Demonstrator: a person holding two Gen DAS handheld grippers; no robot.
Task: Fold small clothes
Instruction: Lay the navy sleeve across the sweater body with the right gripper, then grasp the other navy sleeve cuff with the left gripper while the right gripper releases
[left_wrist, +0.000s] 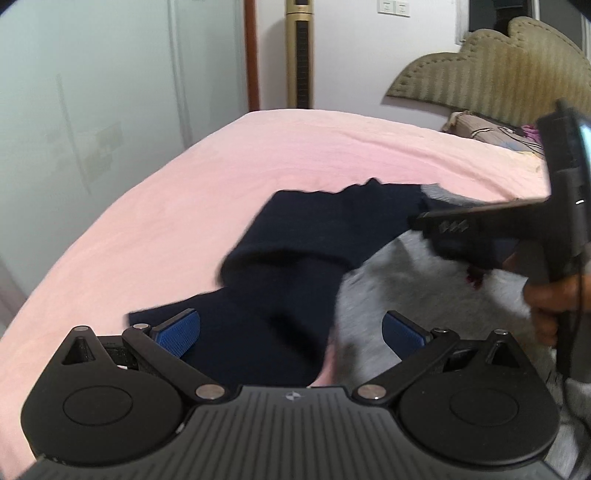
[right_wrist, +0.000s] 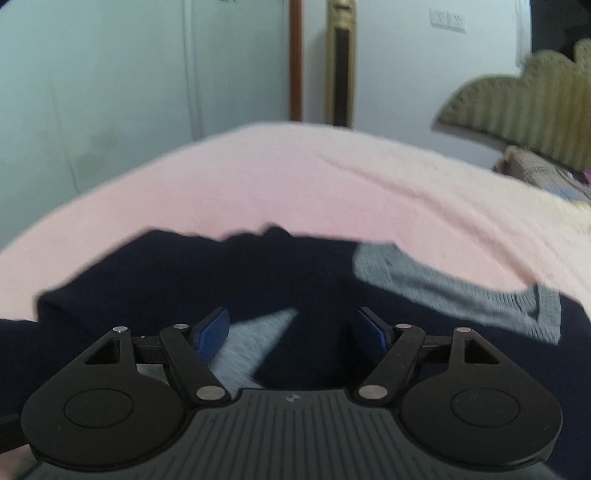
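My left hand-held gripper (left_wrist: 290, 328) is wide, nothing pinched. My right hand-held gripper (right_wrist: 293, 326) is wide too, hovering over cloth, gripping nothing. The navy-and-grey garment (left_wrist: 314, 236) lies on the pink bed (left_wrist: 184, 177), 1 navy sleeve folded across the body, probably so the next fold stays tidy.

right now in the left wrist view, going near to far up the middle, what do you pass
left gripper with open jaws → navy garment → bare pink bed sheet → gold tower unit standing against the wall
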